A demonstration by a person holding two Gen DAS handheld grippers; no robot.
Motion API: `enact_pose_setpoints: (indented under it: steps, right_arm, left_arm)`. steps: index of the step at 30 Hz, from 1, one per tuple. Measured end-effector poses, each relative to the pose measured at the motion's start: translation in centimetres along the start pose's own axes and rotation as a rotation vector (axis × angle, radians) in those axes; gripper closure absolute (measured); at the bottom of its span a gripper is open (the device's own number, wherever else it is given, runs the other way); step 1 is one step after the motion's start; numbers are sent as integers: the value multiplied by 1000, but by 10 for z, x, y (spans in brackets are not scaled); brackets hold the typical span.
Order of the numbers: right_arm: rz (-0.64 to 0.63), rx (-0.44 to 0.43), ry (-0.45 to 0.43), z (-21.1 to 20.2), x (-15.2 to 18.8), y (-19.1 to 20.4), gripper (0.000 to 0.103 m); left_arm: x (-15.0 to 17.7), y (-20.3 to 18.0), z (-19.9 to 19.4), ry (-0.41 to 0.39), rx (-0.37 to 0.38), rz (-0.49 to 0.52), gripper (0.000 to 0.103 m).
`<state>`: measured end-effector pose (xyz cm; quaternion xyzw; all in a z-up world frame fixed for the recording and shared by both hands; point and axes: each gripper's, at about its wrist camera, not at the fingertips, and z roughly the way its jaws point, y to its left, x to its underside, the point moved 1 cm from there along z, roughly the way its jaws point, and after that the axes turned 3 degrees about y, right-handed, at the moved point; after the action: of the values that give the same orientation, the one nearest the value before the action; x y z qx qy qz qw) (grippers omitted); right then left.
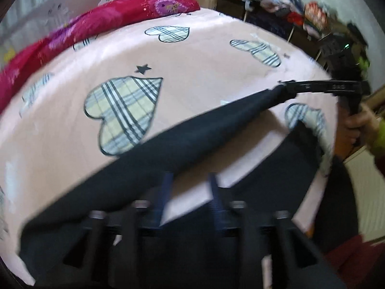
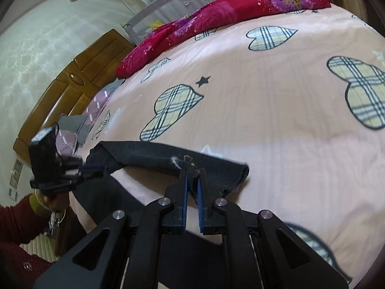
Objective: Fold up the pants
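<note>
Meanwhile the right gripper (image 2: 192, 183) was clamped on a frayed edge of the black pants (image 2: 154, 156), which lay stretched across the near edge of the pink bed sheet (image 2: 264, 91); the left gripper (image 1: 190, 192) stood parted, its blue pads pressing nothing

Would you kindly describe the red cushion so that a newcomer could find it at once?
Start from the bed's pink sheet with plaid hearts. Along its far edge, before the grey rail, lies the long crimson cushion with purple rose prints. It is the only bright red thing on the bed; the pants are black.
</note>
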<state>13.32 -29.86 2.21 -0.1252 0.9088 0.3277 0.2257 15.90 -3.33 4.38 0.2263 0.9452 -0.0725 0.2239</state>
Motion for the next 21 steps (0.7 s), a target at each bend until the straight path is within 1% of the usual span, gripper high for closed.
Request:
enact_pose_setpoints:
  steps: [1, 3, 7, 8, 9, 10, 11, 12, 15, 17, 19, 21]
  right_arm:
    - [0, 1, 1, 1, 2, -1, 95]
    - [3, 2, -1, 2, 5, 0, 95]
    - [14, -10, -19, -2, 5, -1, 95]
    - [15, -11, -22, -3, 5, -1, 95]
    - [15, -12, -24, -4, 5, -2, 95]
    - [14, -12, -26, -5, 5, -1, 95]
    - [14, -12, -26, -5, 5, -2, 95]
    - [14, -12, -26, -5, 6, -2, 95]
    - [12, 3, -23, -6, 9, 0, 95]
    - [9, 8, -28, -10, 10, 0, 95]
    - [1, 15, -35, -18, 13, 2, 95]
    - [-10, 24, -38, -28, 17, 4, 95]
  left_arm:
    - [-4, 0, 2, -4, -29, 28, 49]
    - [-10, 0, 14, 32, -59, 99, 45]
    - [-10, -7, 48, 118, -144, 228, 44]
    - [-8, -7, 56, 133, -158, 241, 49]
    - [-7, -6, 62, 148, -164, 243, 58]
    - [-7, -3, 68, 165, -169, 234, 94]
    - [-7, 4, 72, 188, -154, 199, 97]
    - [-7, 7, 70, 180, -134, 171, 97]
    - [-7, 7, 47, 124, -111, 139, 99]
    - [-4, -3, 28, 96, -102, 139, 99]
    - [5, -17, 9, 75, -71, 130, 100]
    - [15, -31, -1, 72, -46, 116, 100]
